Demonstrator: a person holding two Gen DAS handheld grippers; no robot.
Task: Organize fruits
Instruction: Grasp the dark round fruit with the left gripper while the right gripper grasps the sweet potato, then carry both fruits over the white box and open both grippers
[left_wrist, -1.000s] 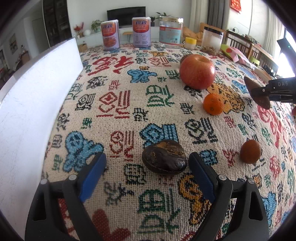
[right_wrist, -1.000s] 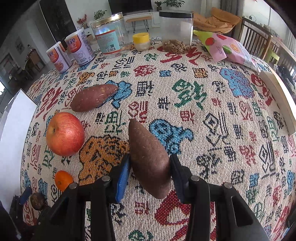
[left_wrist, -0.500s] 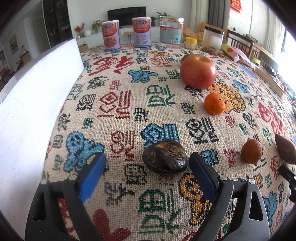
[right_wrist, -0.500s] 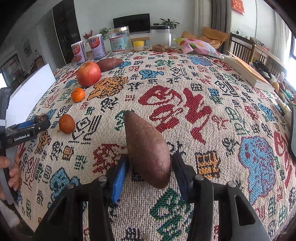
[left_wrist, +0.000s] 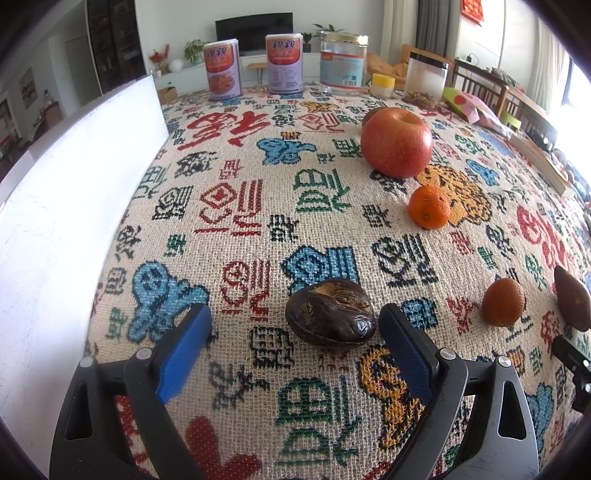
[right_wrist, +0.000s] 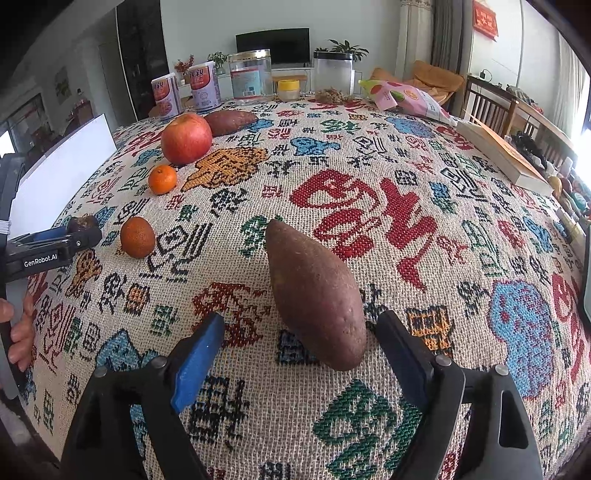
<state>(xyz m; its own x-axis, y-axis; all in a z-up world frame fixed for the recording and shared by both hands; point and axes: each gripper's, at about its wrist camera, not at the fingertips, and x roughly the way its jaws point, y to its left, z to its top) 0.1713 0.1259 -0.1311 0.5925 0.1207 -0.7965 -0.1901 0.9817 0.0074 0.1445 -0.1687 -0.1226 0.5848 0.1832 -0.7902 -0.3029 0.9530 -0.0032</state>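
We see the right gripper (right_wrist: 299, 336) with its jaws wide apart; they have just been opening, and the sweet potato (right_wrist: 314, 295) lies between them on the desk (right_wrist: 406, 229), touched by neither pad. Its long axis runs almost straight away from this gripper, the pointed end far and the thick end near, a little closer to the right pad. The left gripper (left_wrist: 295, 332) is also wide open and holds nothing; the dark fruit (left_wrist: 330, 314) lies between its pads, nearer the right one, its long axis across the jaws. We judge that the left hand can close on this fruit without any turn. To its right the fruits make a line: a brown-orange fruit (left_wrist: 503, 302), a tangerine (left_wrist: 428, 206) and an apple (left_wrist: 396, 142), all apart from each other. A second sweet potato (right_wrist: 231, 122) lies behind the apple. In the right view the left gripper's side reads "GenRobot.AI". The two cans (left_wrist: 223, 70) carry Chinese characters that we cannot read surely.
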